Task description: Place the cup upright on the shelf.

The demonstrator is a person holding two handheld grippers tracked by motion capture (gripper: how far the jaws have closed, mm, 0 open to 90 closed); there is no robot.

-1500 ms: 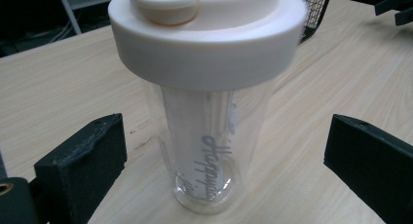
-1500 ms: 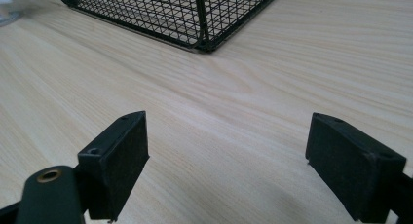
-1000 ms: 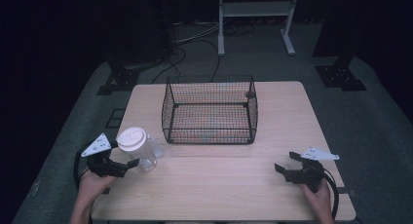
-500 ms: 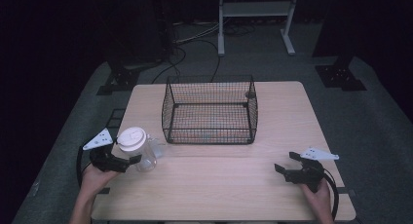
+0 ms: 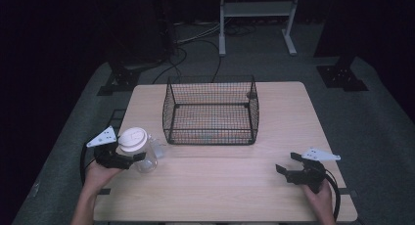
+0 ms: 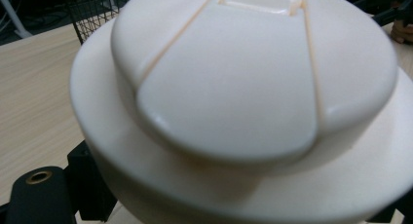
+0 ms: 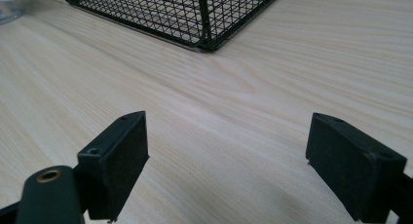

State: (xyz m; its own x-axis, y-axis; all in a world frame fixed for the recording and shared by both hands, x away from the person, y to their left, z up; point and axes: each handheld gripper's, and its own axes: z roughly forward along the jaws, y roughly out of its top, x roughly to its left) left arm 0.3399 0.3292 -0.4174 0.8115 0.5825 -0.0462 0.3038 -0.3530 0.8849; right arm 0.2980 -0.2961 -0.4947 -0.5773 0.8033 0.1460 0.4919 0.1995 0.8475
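Jaws of the left gripper (image 5: pixel 138 157) had just been closing, and the cup (image 5: pixel 142 154) stood between them. A second before, in the high view, the gripper sat open just short of the cup near the tabletop's (image 5: pixel 220 186) left edge; by now its jaws had come in around the clear body, under the white lid (image 5: pixel 133 139). In the left gripper view the lid (image 6: pixel 243 102) bulged over the jaws, so the contact itself was hidden, yet the narrowed jaws with the cup between them read as a grip taken. The cup stood upright on the tabletop, apparently not lifted, close to the left edge and just off the front left corner of the basket (image 5: pixel 211 110).

That closing likely marked the end of the reach; a lift and a carry toward the basket looked like the next step.

The right gripper (image 5: pixel 288 167) rested near the front right corner of the tabletop, jaws wide apart and empty, with bare wood between them in the right gripper view (image 7: pixel 226 160). It sat well apart from the cup and out of the way.

The basket's wire wall rose between the cup and the basket floor, so the cup would need to clear that rim. The clear plastic body could flex or slip under a tight squeeze.
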